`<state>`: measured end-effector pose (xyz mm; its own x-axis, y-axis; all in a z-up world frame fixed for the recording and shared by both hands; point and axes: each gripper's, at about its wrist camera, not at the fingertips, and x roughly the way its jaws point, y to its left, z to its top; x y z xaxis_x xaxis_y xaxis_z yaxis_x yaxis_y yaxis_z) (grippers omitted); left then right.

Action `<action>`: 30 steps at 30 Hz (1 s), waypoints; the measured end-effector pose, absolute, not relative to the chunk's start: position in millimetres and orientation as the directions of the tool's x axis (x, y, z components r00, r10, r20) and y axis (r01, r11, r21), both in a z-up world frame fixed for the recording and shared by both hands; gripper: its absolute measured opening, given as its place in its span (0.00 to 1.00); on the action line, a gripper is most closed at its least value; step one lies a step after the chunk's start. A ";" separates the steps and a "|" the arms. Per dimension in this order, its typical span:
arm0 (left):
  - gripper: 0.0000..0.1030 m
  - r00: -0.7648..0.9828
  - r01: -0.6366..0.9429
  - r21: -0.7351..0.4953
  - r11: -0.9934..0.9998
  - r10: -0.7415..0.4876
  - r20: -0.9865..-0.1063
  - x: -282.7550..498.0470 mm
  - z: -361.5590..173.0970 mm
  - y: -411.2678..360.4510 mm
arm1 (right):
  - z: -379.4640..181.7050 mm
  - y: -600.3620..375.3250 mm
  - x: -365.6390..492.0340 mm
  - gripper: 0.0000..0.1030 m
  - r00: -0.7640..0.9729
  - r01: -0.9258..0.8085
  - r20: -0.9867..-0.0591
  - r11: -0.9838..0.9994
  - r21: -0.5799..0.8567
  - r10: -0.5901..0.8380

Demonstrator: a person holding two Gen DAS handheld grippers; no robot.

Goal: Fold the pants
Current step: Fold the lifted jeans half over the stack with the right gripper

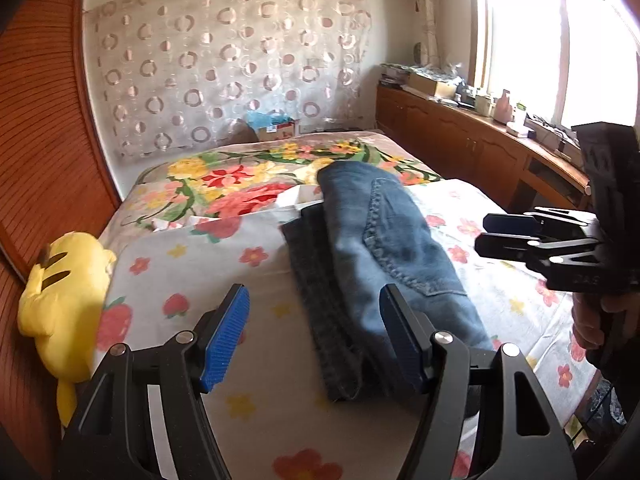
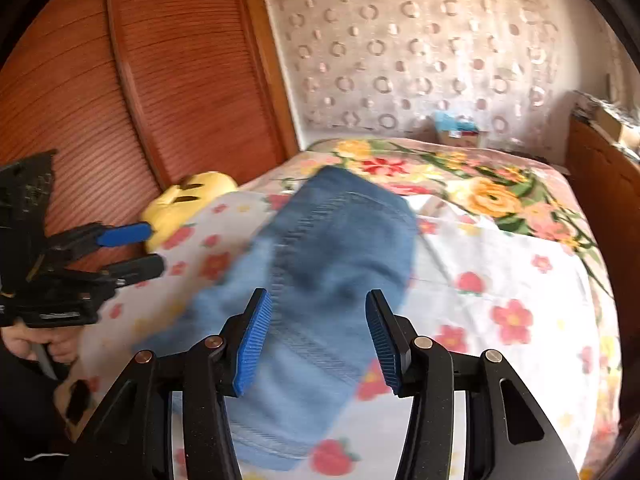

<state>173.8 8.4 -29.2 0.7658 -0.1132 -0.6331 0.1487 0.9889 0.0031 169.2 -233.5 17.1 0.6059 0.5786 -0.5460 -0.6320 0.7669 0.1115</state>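
Note:
Blue jeans (image 1: 384,240) lie folded in a long bundle across the flowered bed sheet (image 1: 224,264), a darker denim layer (image 1: 320,312) showing along their left edge. My left gripper (image 1: 314,304) is open above the near end of the bundle, nothing between its blue pads (image 1: 224,336). The right gripper (image 1: 486,236) comes in from the right, just off the jeans. In the right wrist view the jeans (image 2: 332,248) look blurred; my right gripper (image 2: 317,294) stands open over them, pads clear of the cloth. The left gripper (image 2: 154,248) is at the far left, held by a hand (image 2: 24,344).
A yellow plush toy (image 1: 60,300) lies at the bed's left edge against a wooden slatted wardrobe (image 1: 44,128). A floral blanket (image 1: 256,176) covers the far end of the bed. A wooden cabinet (image 1: 472,140) with clutter runs under the window on the right.

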 end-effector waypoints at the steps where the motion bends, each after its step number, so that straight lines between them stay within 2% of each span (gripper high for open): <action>1: 0.67 0.762 0.155 0.003 0.988 -0.118 -0.637 177.4 -30.1 5.7 | 13.9 -234.9 172.8 0.50 0.612 -0.621 -0.554 0.777 0.104 0.564; 8: 0.67 0.722 0.205 0.023 0.979 -0.135 -0.679 201.5 -46.8 -18.5 | 11.2 -201.2 202.8 0.50 0.609 -0.610 -0.586 0.788 0.086 0.535; 13: 0.67 0.695 0.181 0.048 0.982 -0.094 -0.713 214.2 -65.4 -12.9 | 25.0 -183.1 239.2 0.50 0.607 -0.635 -0.587 0.771 0.047 0.536; 18: 0.67 0.663 0.170 0.048 0.984 -0.078 -0.744 222.4 -82.5 -7.3 | 9.9 -165.3 283.6 0.50 0.588 -0.633 -0.617 0.773 0.053 0.524; 21: 0.67 0.649 0.167 0.049 0.985 -0.073 -0.757 226.1 -90.8 -4.5 | 1.9 -158.4 302.4 0.57 0.551 -0.635 -0.633 0.766 0.106 0.544; 24: 0.67 0.639 0.155 0.034 0.987 -0.074 -0.766 228.8 -96.7 1.1 | 0.2 -153.9 308.8 0.62 0.553 -0.635 -0.634 0.766 0.100 0.541; 30: 0.67 0.636 0.151 0.023 0.988 -0.079 -0.768 231.1 -97.5 -0.2 | -11.0 -153.4 317.2 0.68 0.552 -0.629 -0.630 0.769 0.117 0.547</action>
<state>231.1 -0.2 -97.5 0.6360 -0.0792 -0.7676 0.1510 0.9883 0.0231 317.2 -153.4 -11.0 0.5518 0.5468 -0.6297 -0.6288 0.7688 0.1166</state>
